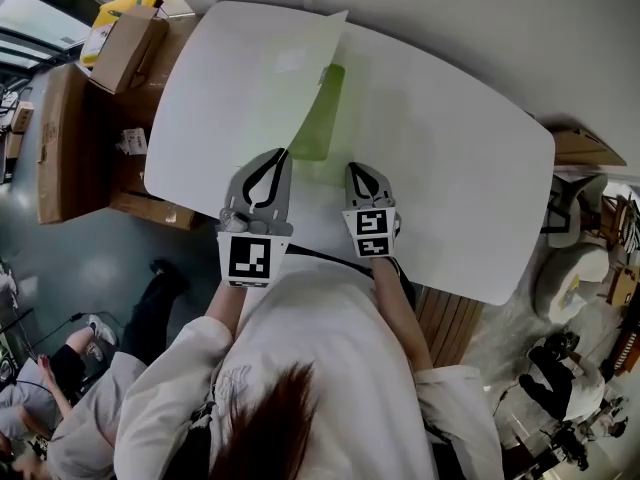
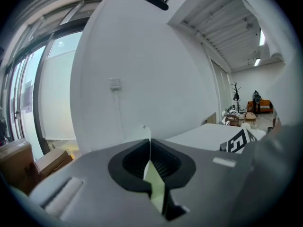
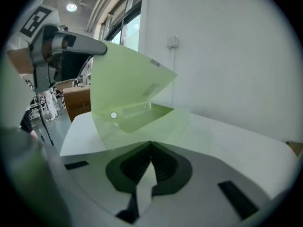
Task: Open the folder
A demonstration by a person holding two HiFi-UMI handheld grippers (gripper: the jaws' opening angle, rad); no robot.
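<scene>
Folder (image 1: 318, 118): green, laid on the table (image 1: 470, 188), top cover (image 1: 260, 68) raised.
Left gripper (image 1: 284, 153): jaws clamped on the cover edge, seen edge-on in its own view.
Right gripper (image 1: 353, 167): jaws pinched on the lower sheet (image 3: 156, 126).
Right gripper view only: the folder's open inside is shown.

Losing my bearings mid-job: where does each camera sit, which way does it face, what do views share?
Head view: on the person's head, looking steeply down at the white table and green folder; hair, shoulders, arms, left tool, right tool show.
Left gripper view: on the left tool, facing the wall; shut jaws pinch the folder's raised cover.
Right gripper view: on the right tool, facing the open folder; jaws shut on its lower sheet; left tool upper left.
Shared: all three show the folder.
</scene>
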